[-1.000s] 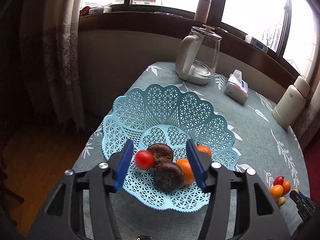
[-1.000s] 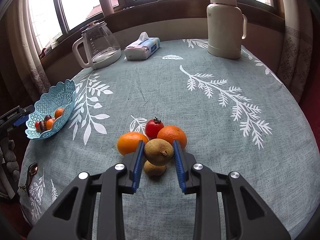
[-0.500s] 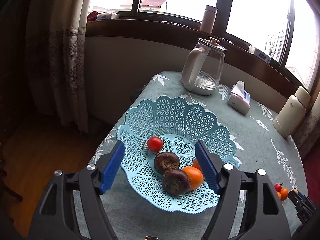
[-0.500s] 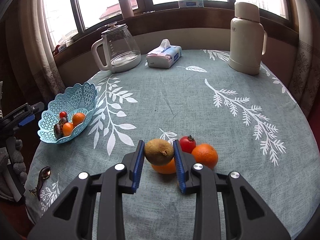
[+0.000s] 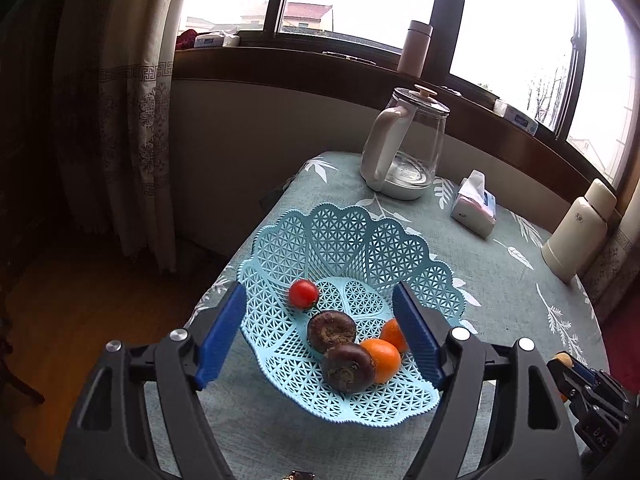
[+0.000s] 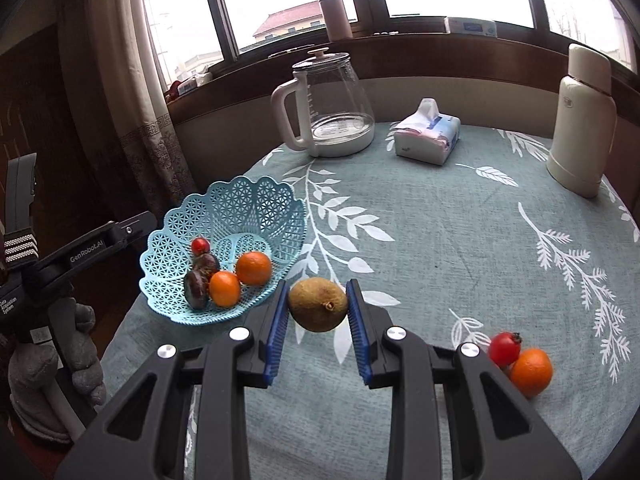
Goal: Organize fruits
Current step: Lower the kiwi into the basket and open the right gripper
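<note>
A light blue lattice basket [image 5: 352,240] [image 6: 240,204] stands at the table's left edge. It holds a red tomato [image 5: 303,294], two dark brown fruits [image 5: 331,330] and two oranges [image 5: 382,354]. My left gripper [image 5: 320,334] is open, its fingers on either side of the basket's near part, with nothing held. My right gripper [image 6: 318,308] is shut on a brown kiwi [image 6: 318,304], held above the tablecloth just right of the basket. A tomato [image 6: 504,348] and an orange [image 6: 531,372] lie on the cloth at the right.
A glass kettle [image 6: 328,104], a tissue pack [image 6: 428,132] and a cream thermos [image 6: 582,120] stand at the back of the round table with its leaf-print cloth [image 6: 440,220]. A gloved hand [image 6: 52,344] holds the left gripper. Curtain and floor lie left of the table.
The right gripper has carried the kiwi left from the fruit pile to beside the basket. The left gripper has drawn back and opened wider, leaving the red tomato in the basket.
</note>
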Tool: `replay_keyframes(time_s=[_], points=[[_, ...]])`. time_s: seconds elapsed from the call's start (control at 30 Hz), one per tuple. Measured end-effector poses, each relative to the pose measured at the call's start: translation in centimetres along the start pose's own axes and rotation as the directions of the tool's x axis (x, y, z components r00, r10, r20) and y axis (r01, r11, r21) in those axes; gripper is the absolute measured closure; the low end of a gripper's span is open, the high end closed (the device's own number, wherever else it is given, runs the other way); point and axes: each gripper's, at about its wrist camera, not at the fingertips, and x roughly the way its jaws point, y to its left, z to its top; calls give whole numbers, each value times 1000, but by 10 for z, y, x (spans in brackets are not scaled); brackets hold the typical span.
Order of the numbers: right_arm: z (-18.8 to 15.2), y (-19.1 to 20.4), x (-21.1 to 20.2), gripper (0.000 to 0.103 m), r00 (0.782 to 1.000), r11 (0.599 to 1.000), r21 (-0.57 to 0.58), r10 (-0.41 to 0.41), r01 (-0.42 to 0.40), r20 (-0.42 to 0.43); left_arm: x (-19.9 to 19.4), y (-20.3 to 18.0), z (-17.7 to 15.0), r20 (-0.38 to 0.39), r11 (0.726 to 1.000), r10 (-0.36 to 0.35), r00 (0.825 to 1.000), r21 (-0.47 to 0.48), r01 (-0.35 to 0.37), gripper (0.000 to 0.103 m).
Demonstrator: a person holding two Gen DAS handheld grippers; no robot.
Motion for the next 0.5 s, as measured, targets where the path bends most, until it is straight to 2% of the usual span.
replay_keyframes(time_s=[0.27,0.5], points=[[12,43,34,74,998,997,-59,56,-58,-28,-6,-3,1,17,1000,-2,1000,8,2,26],[16,69,62,74,996,994,-87,67,-72,-64,-10,4,5,26,1000,-3,1000,-14,4,26]])
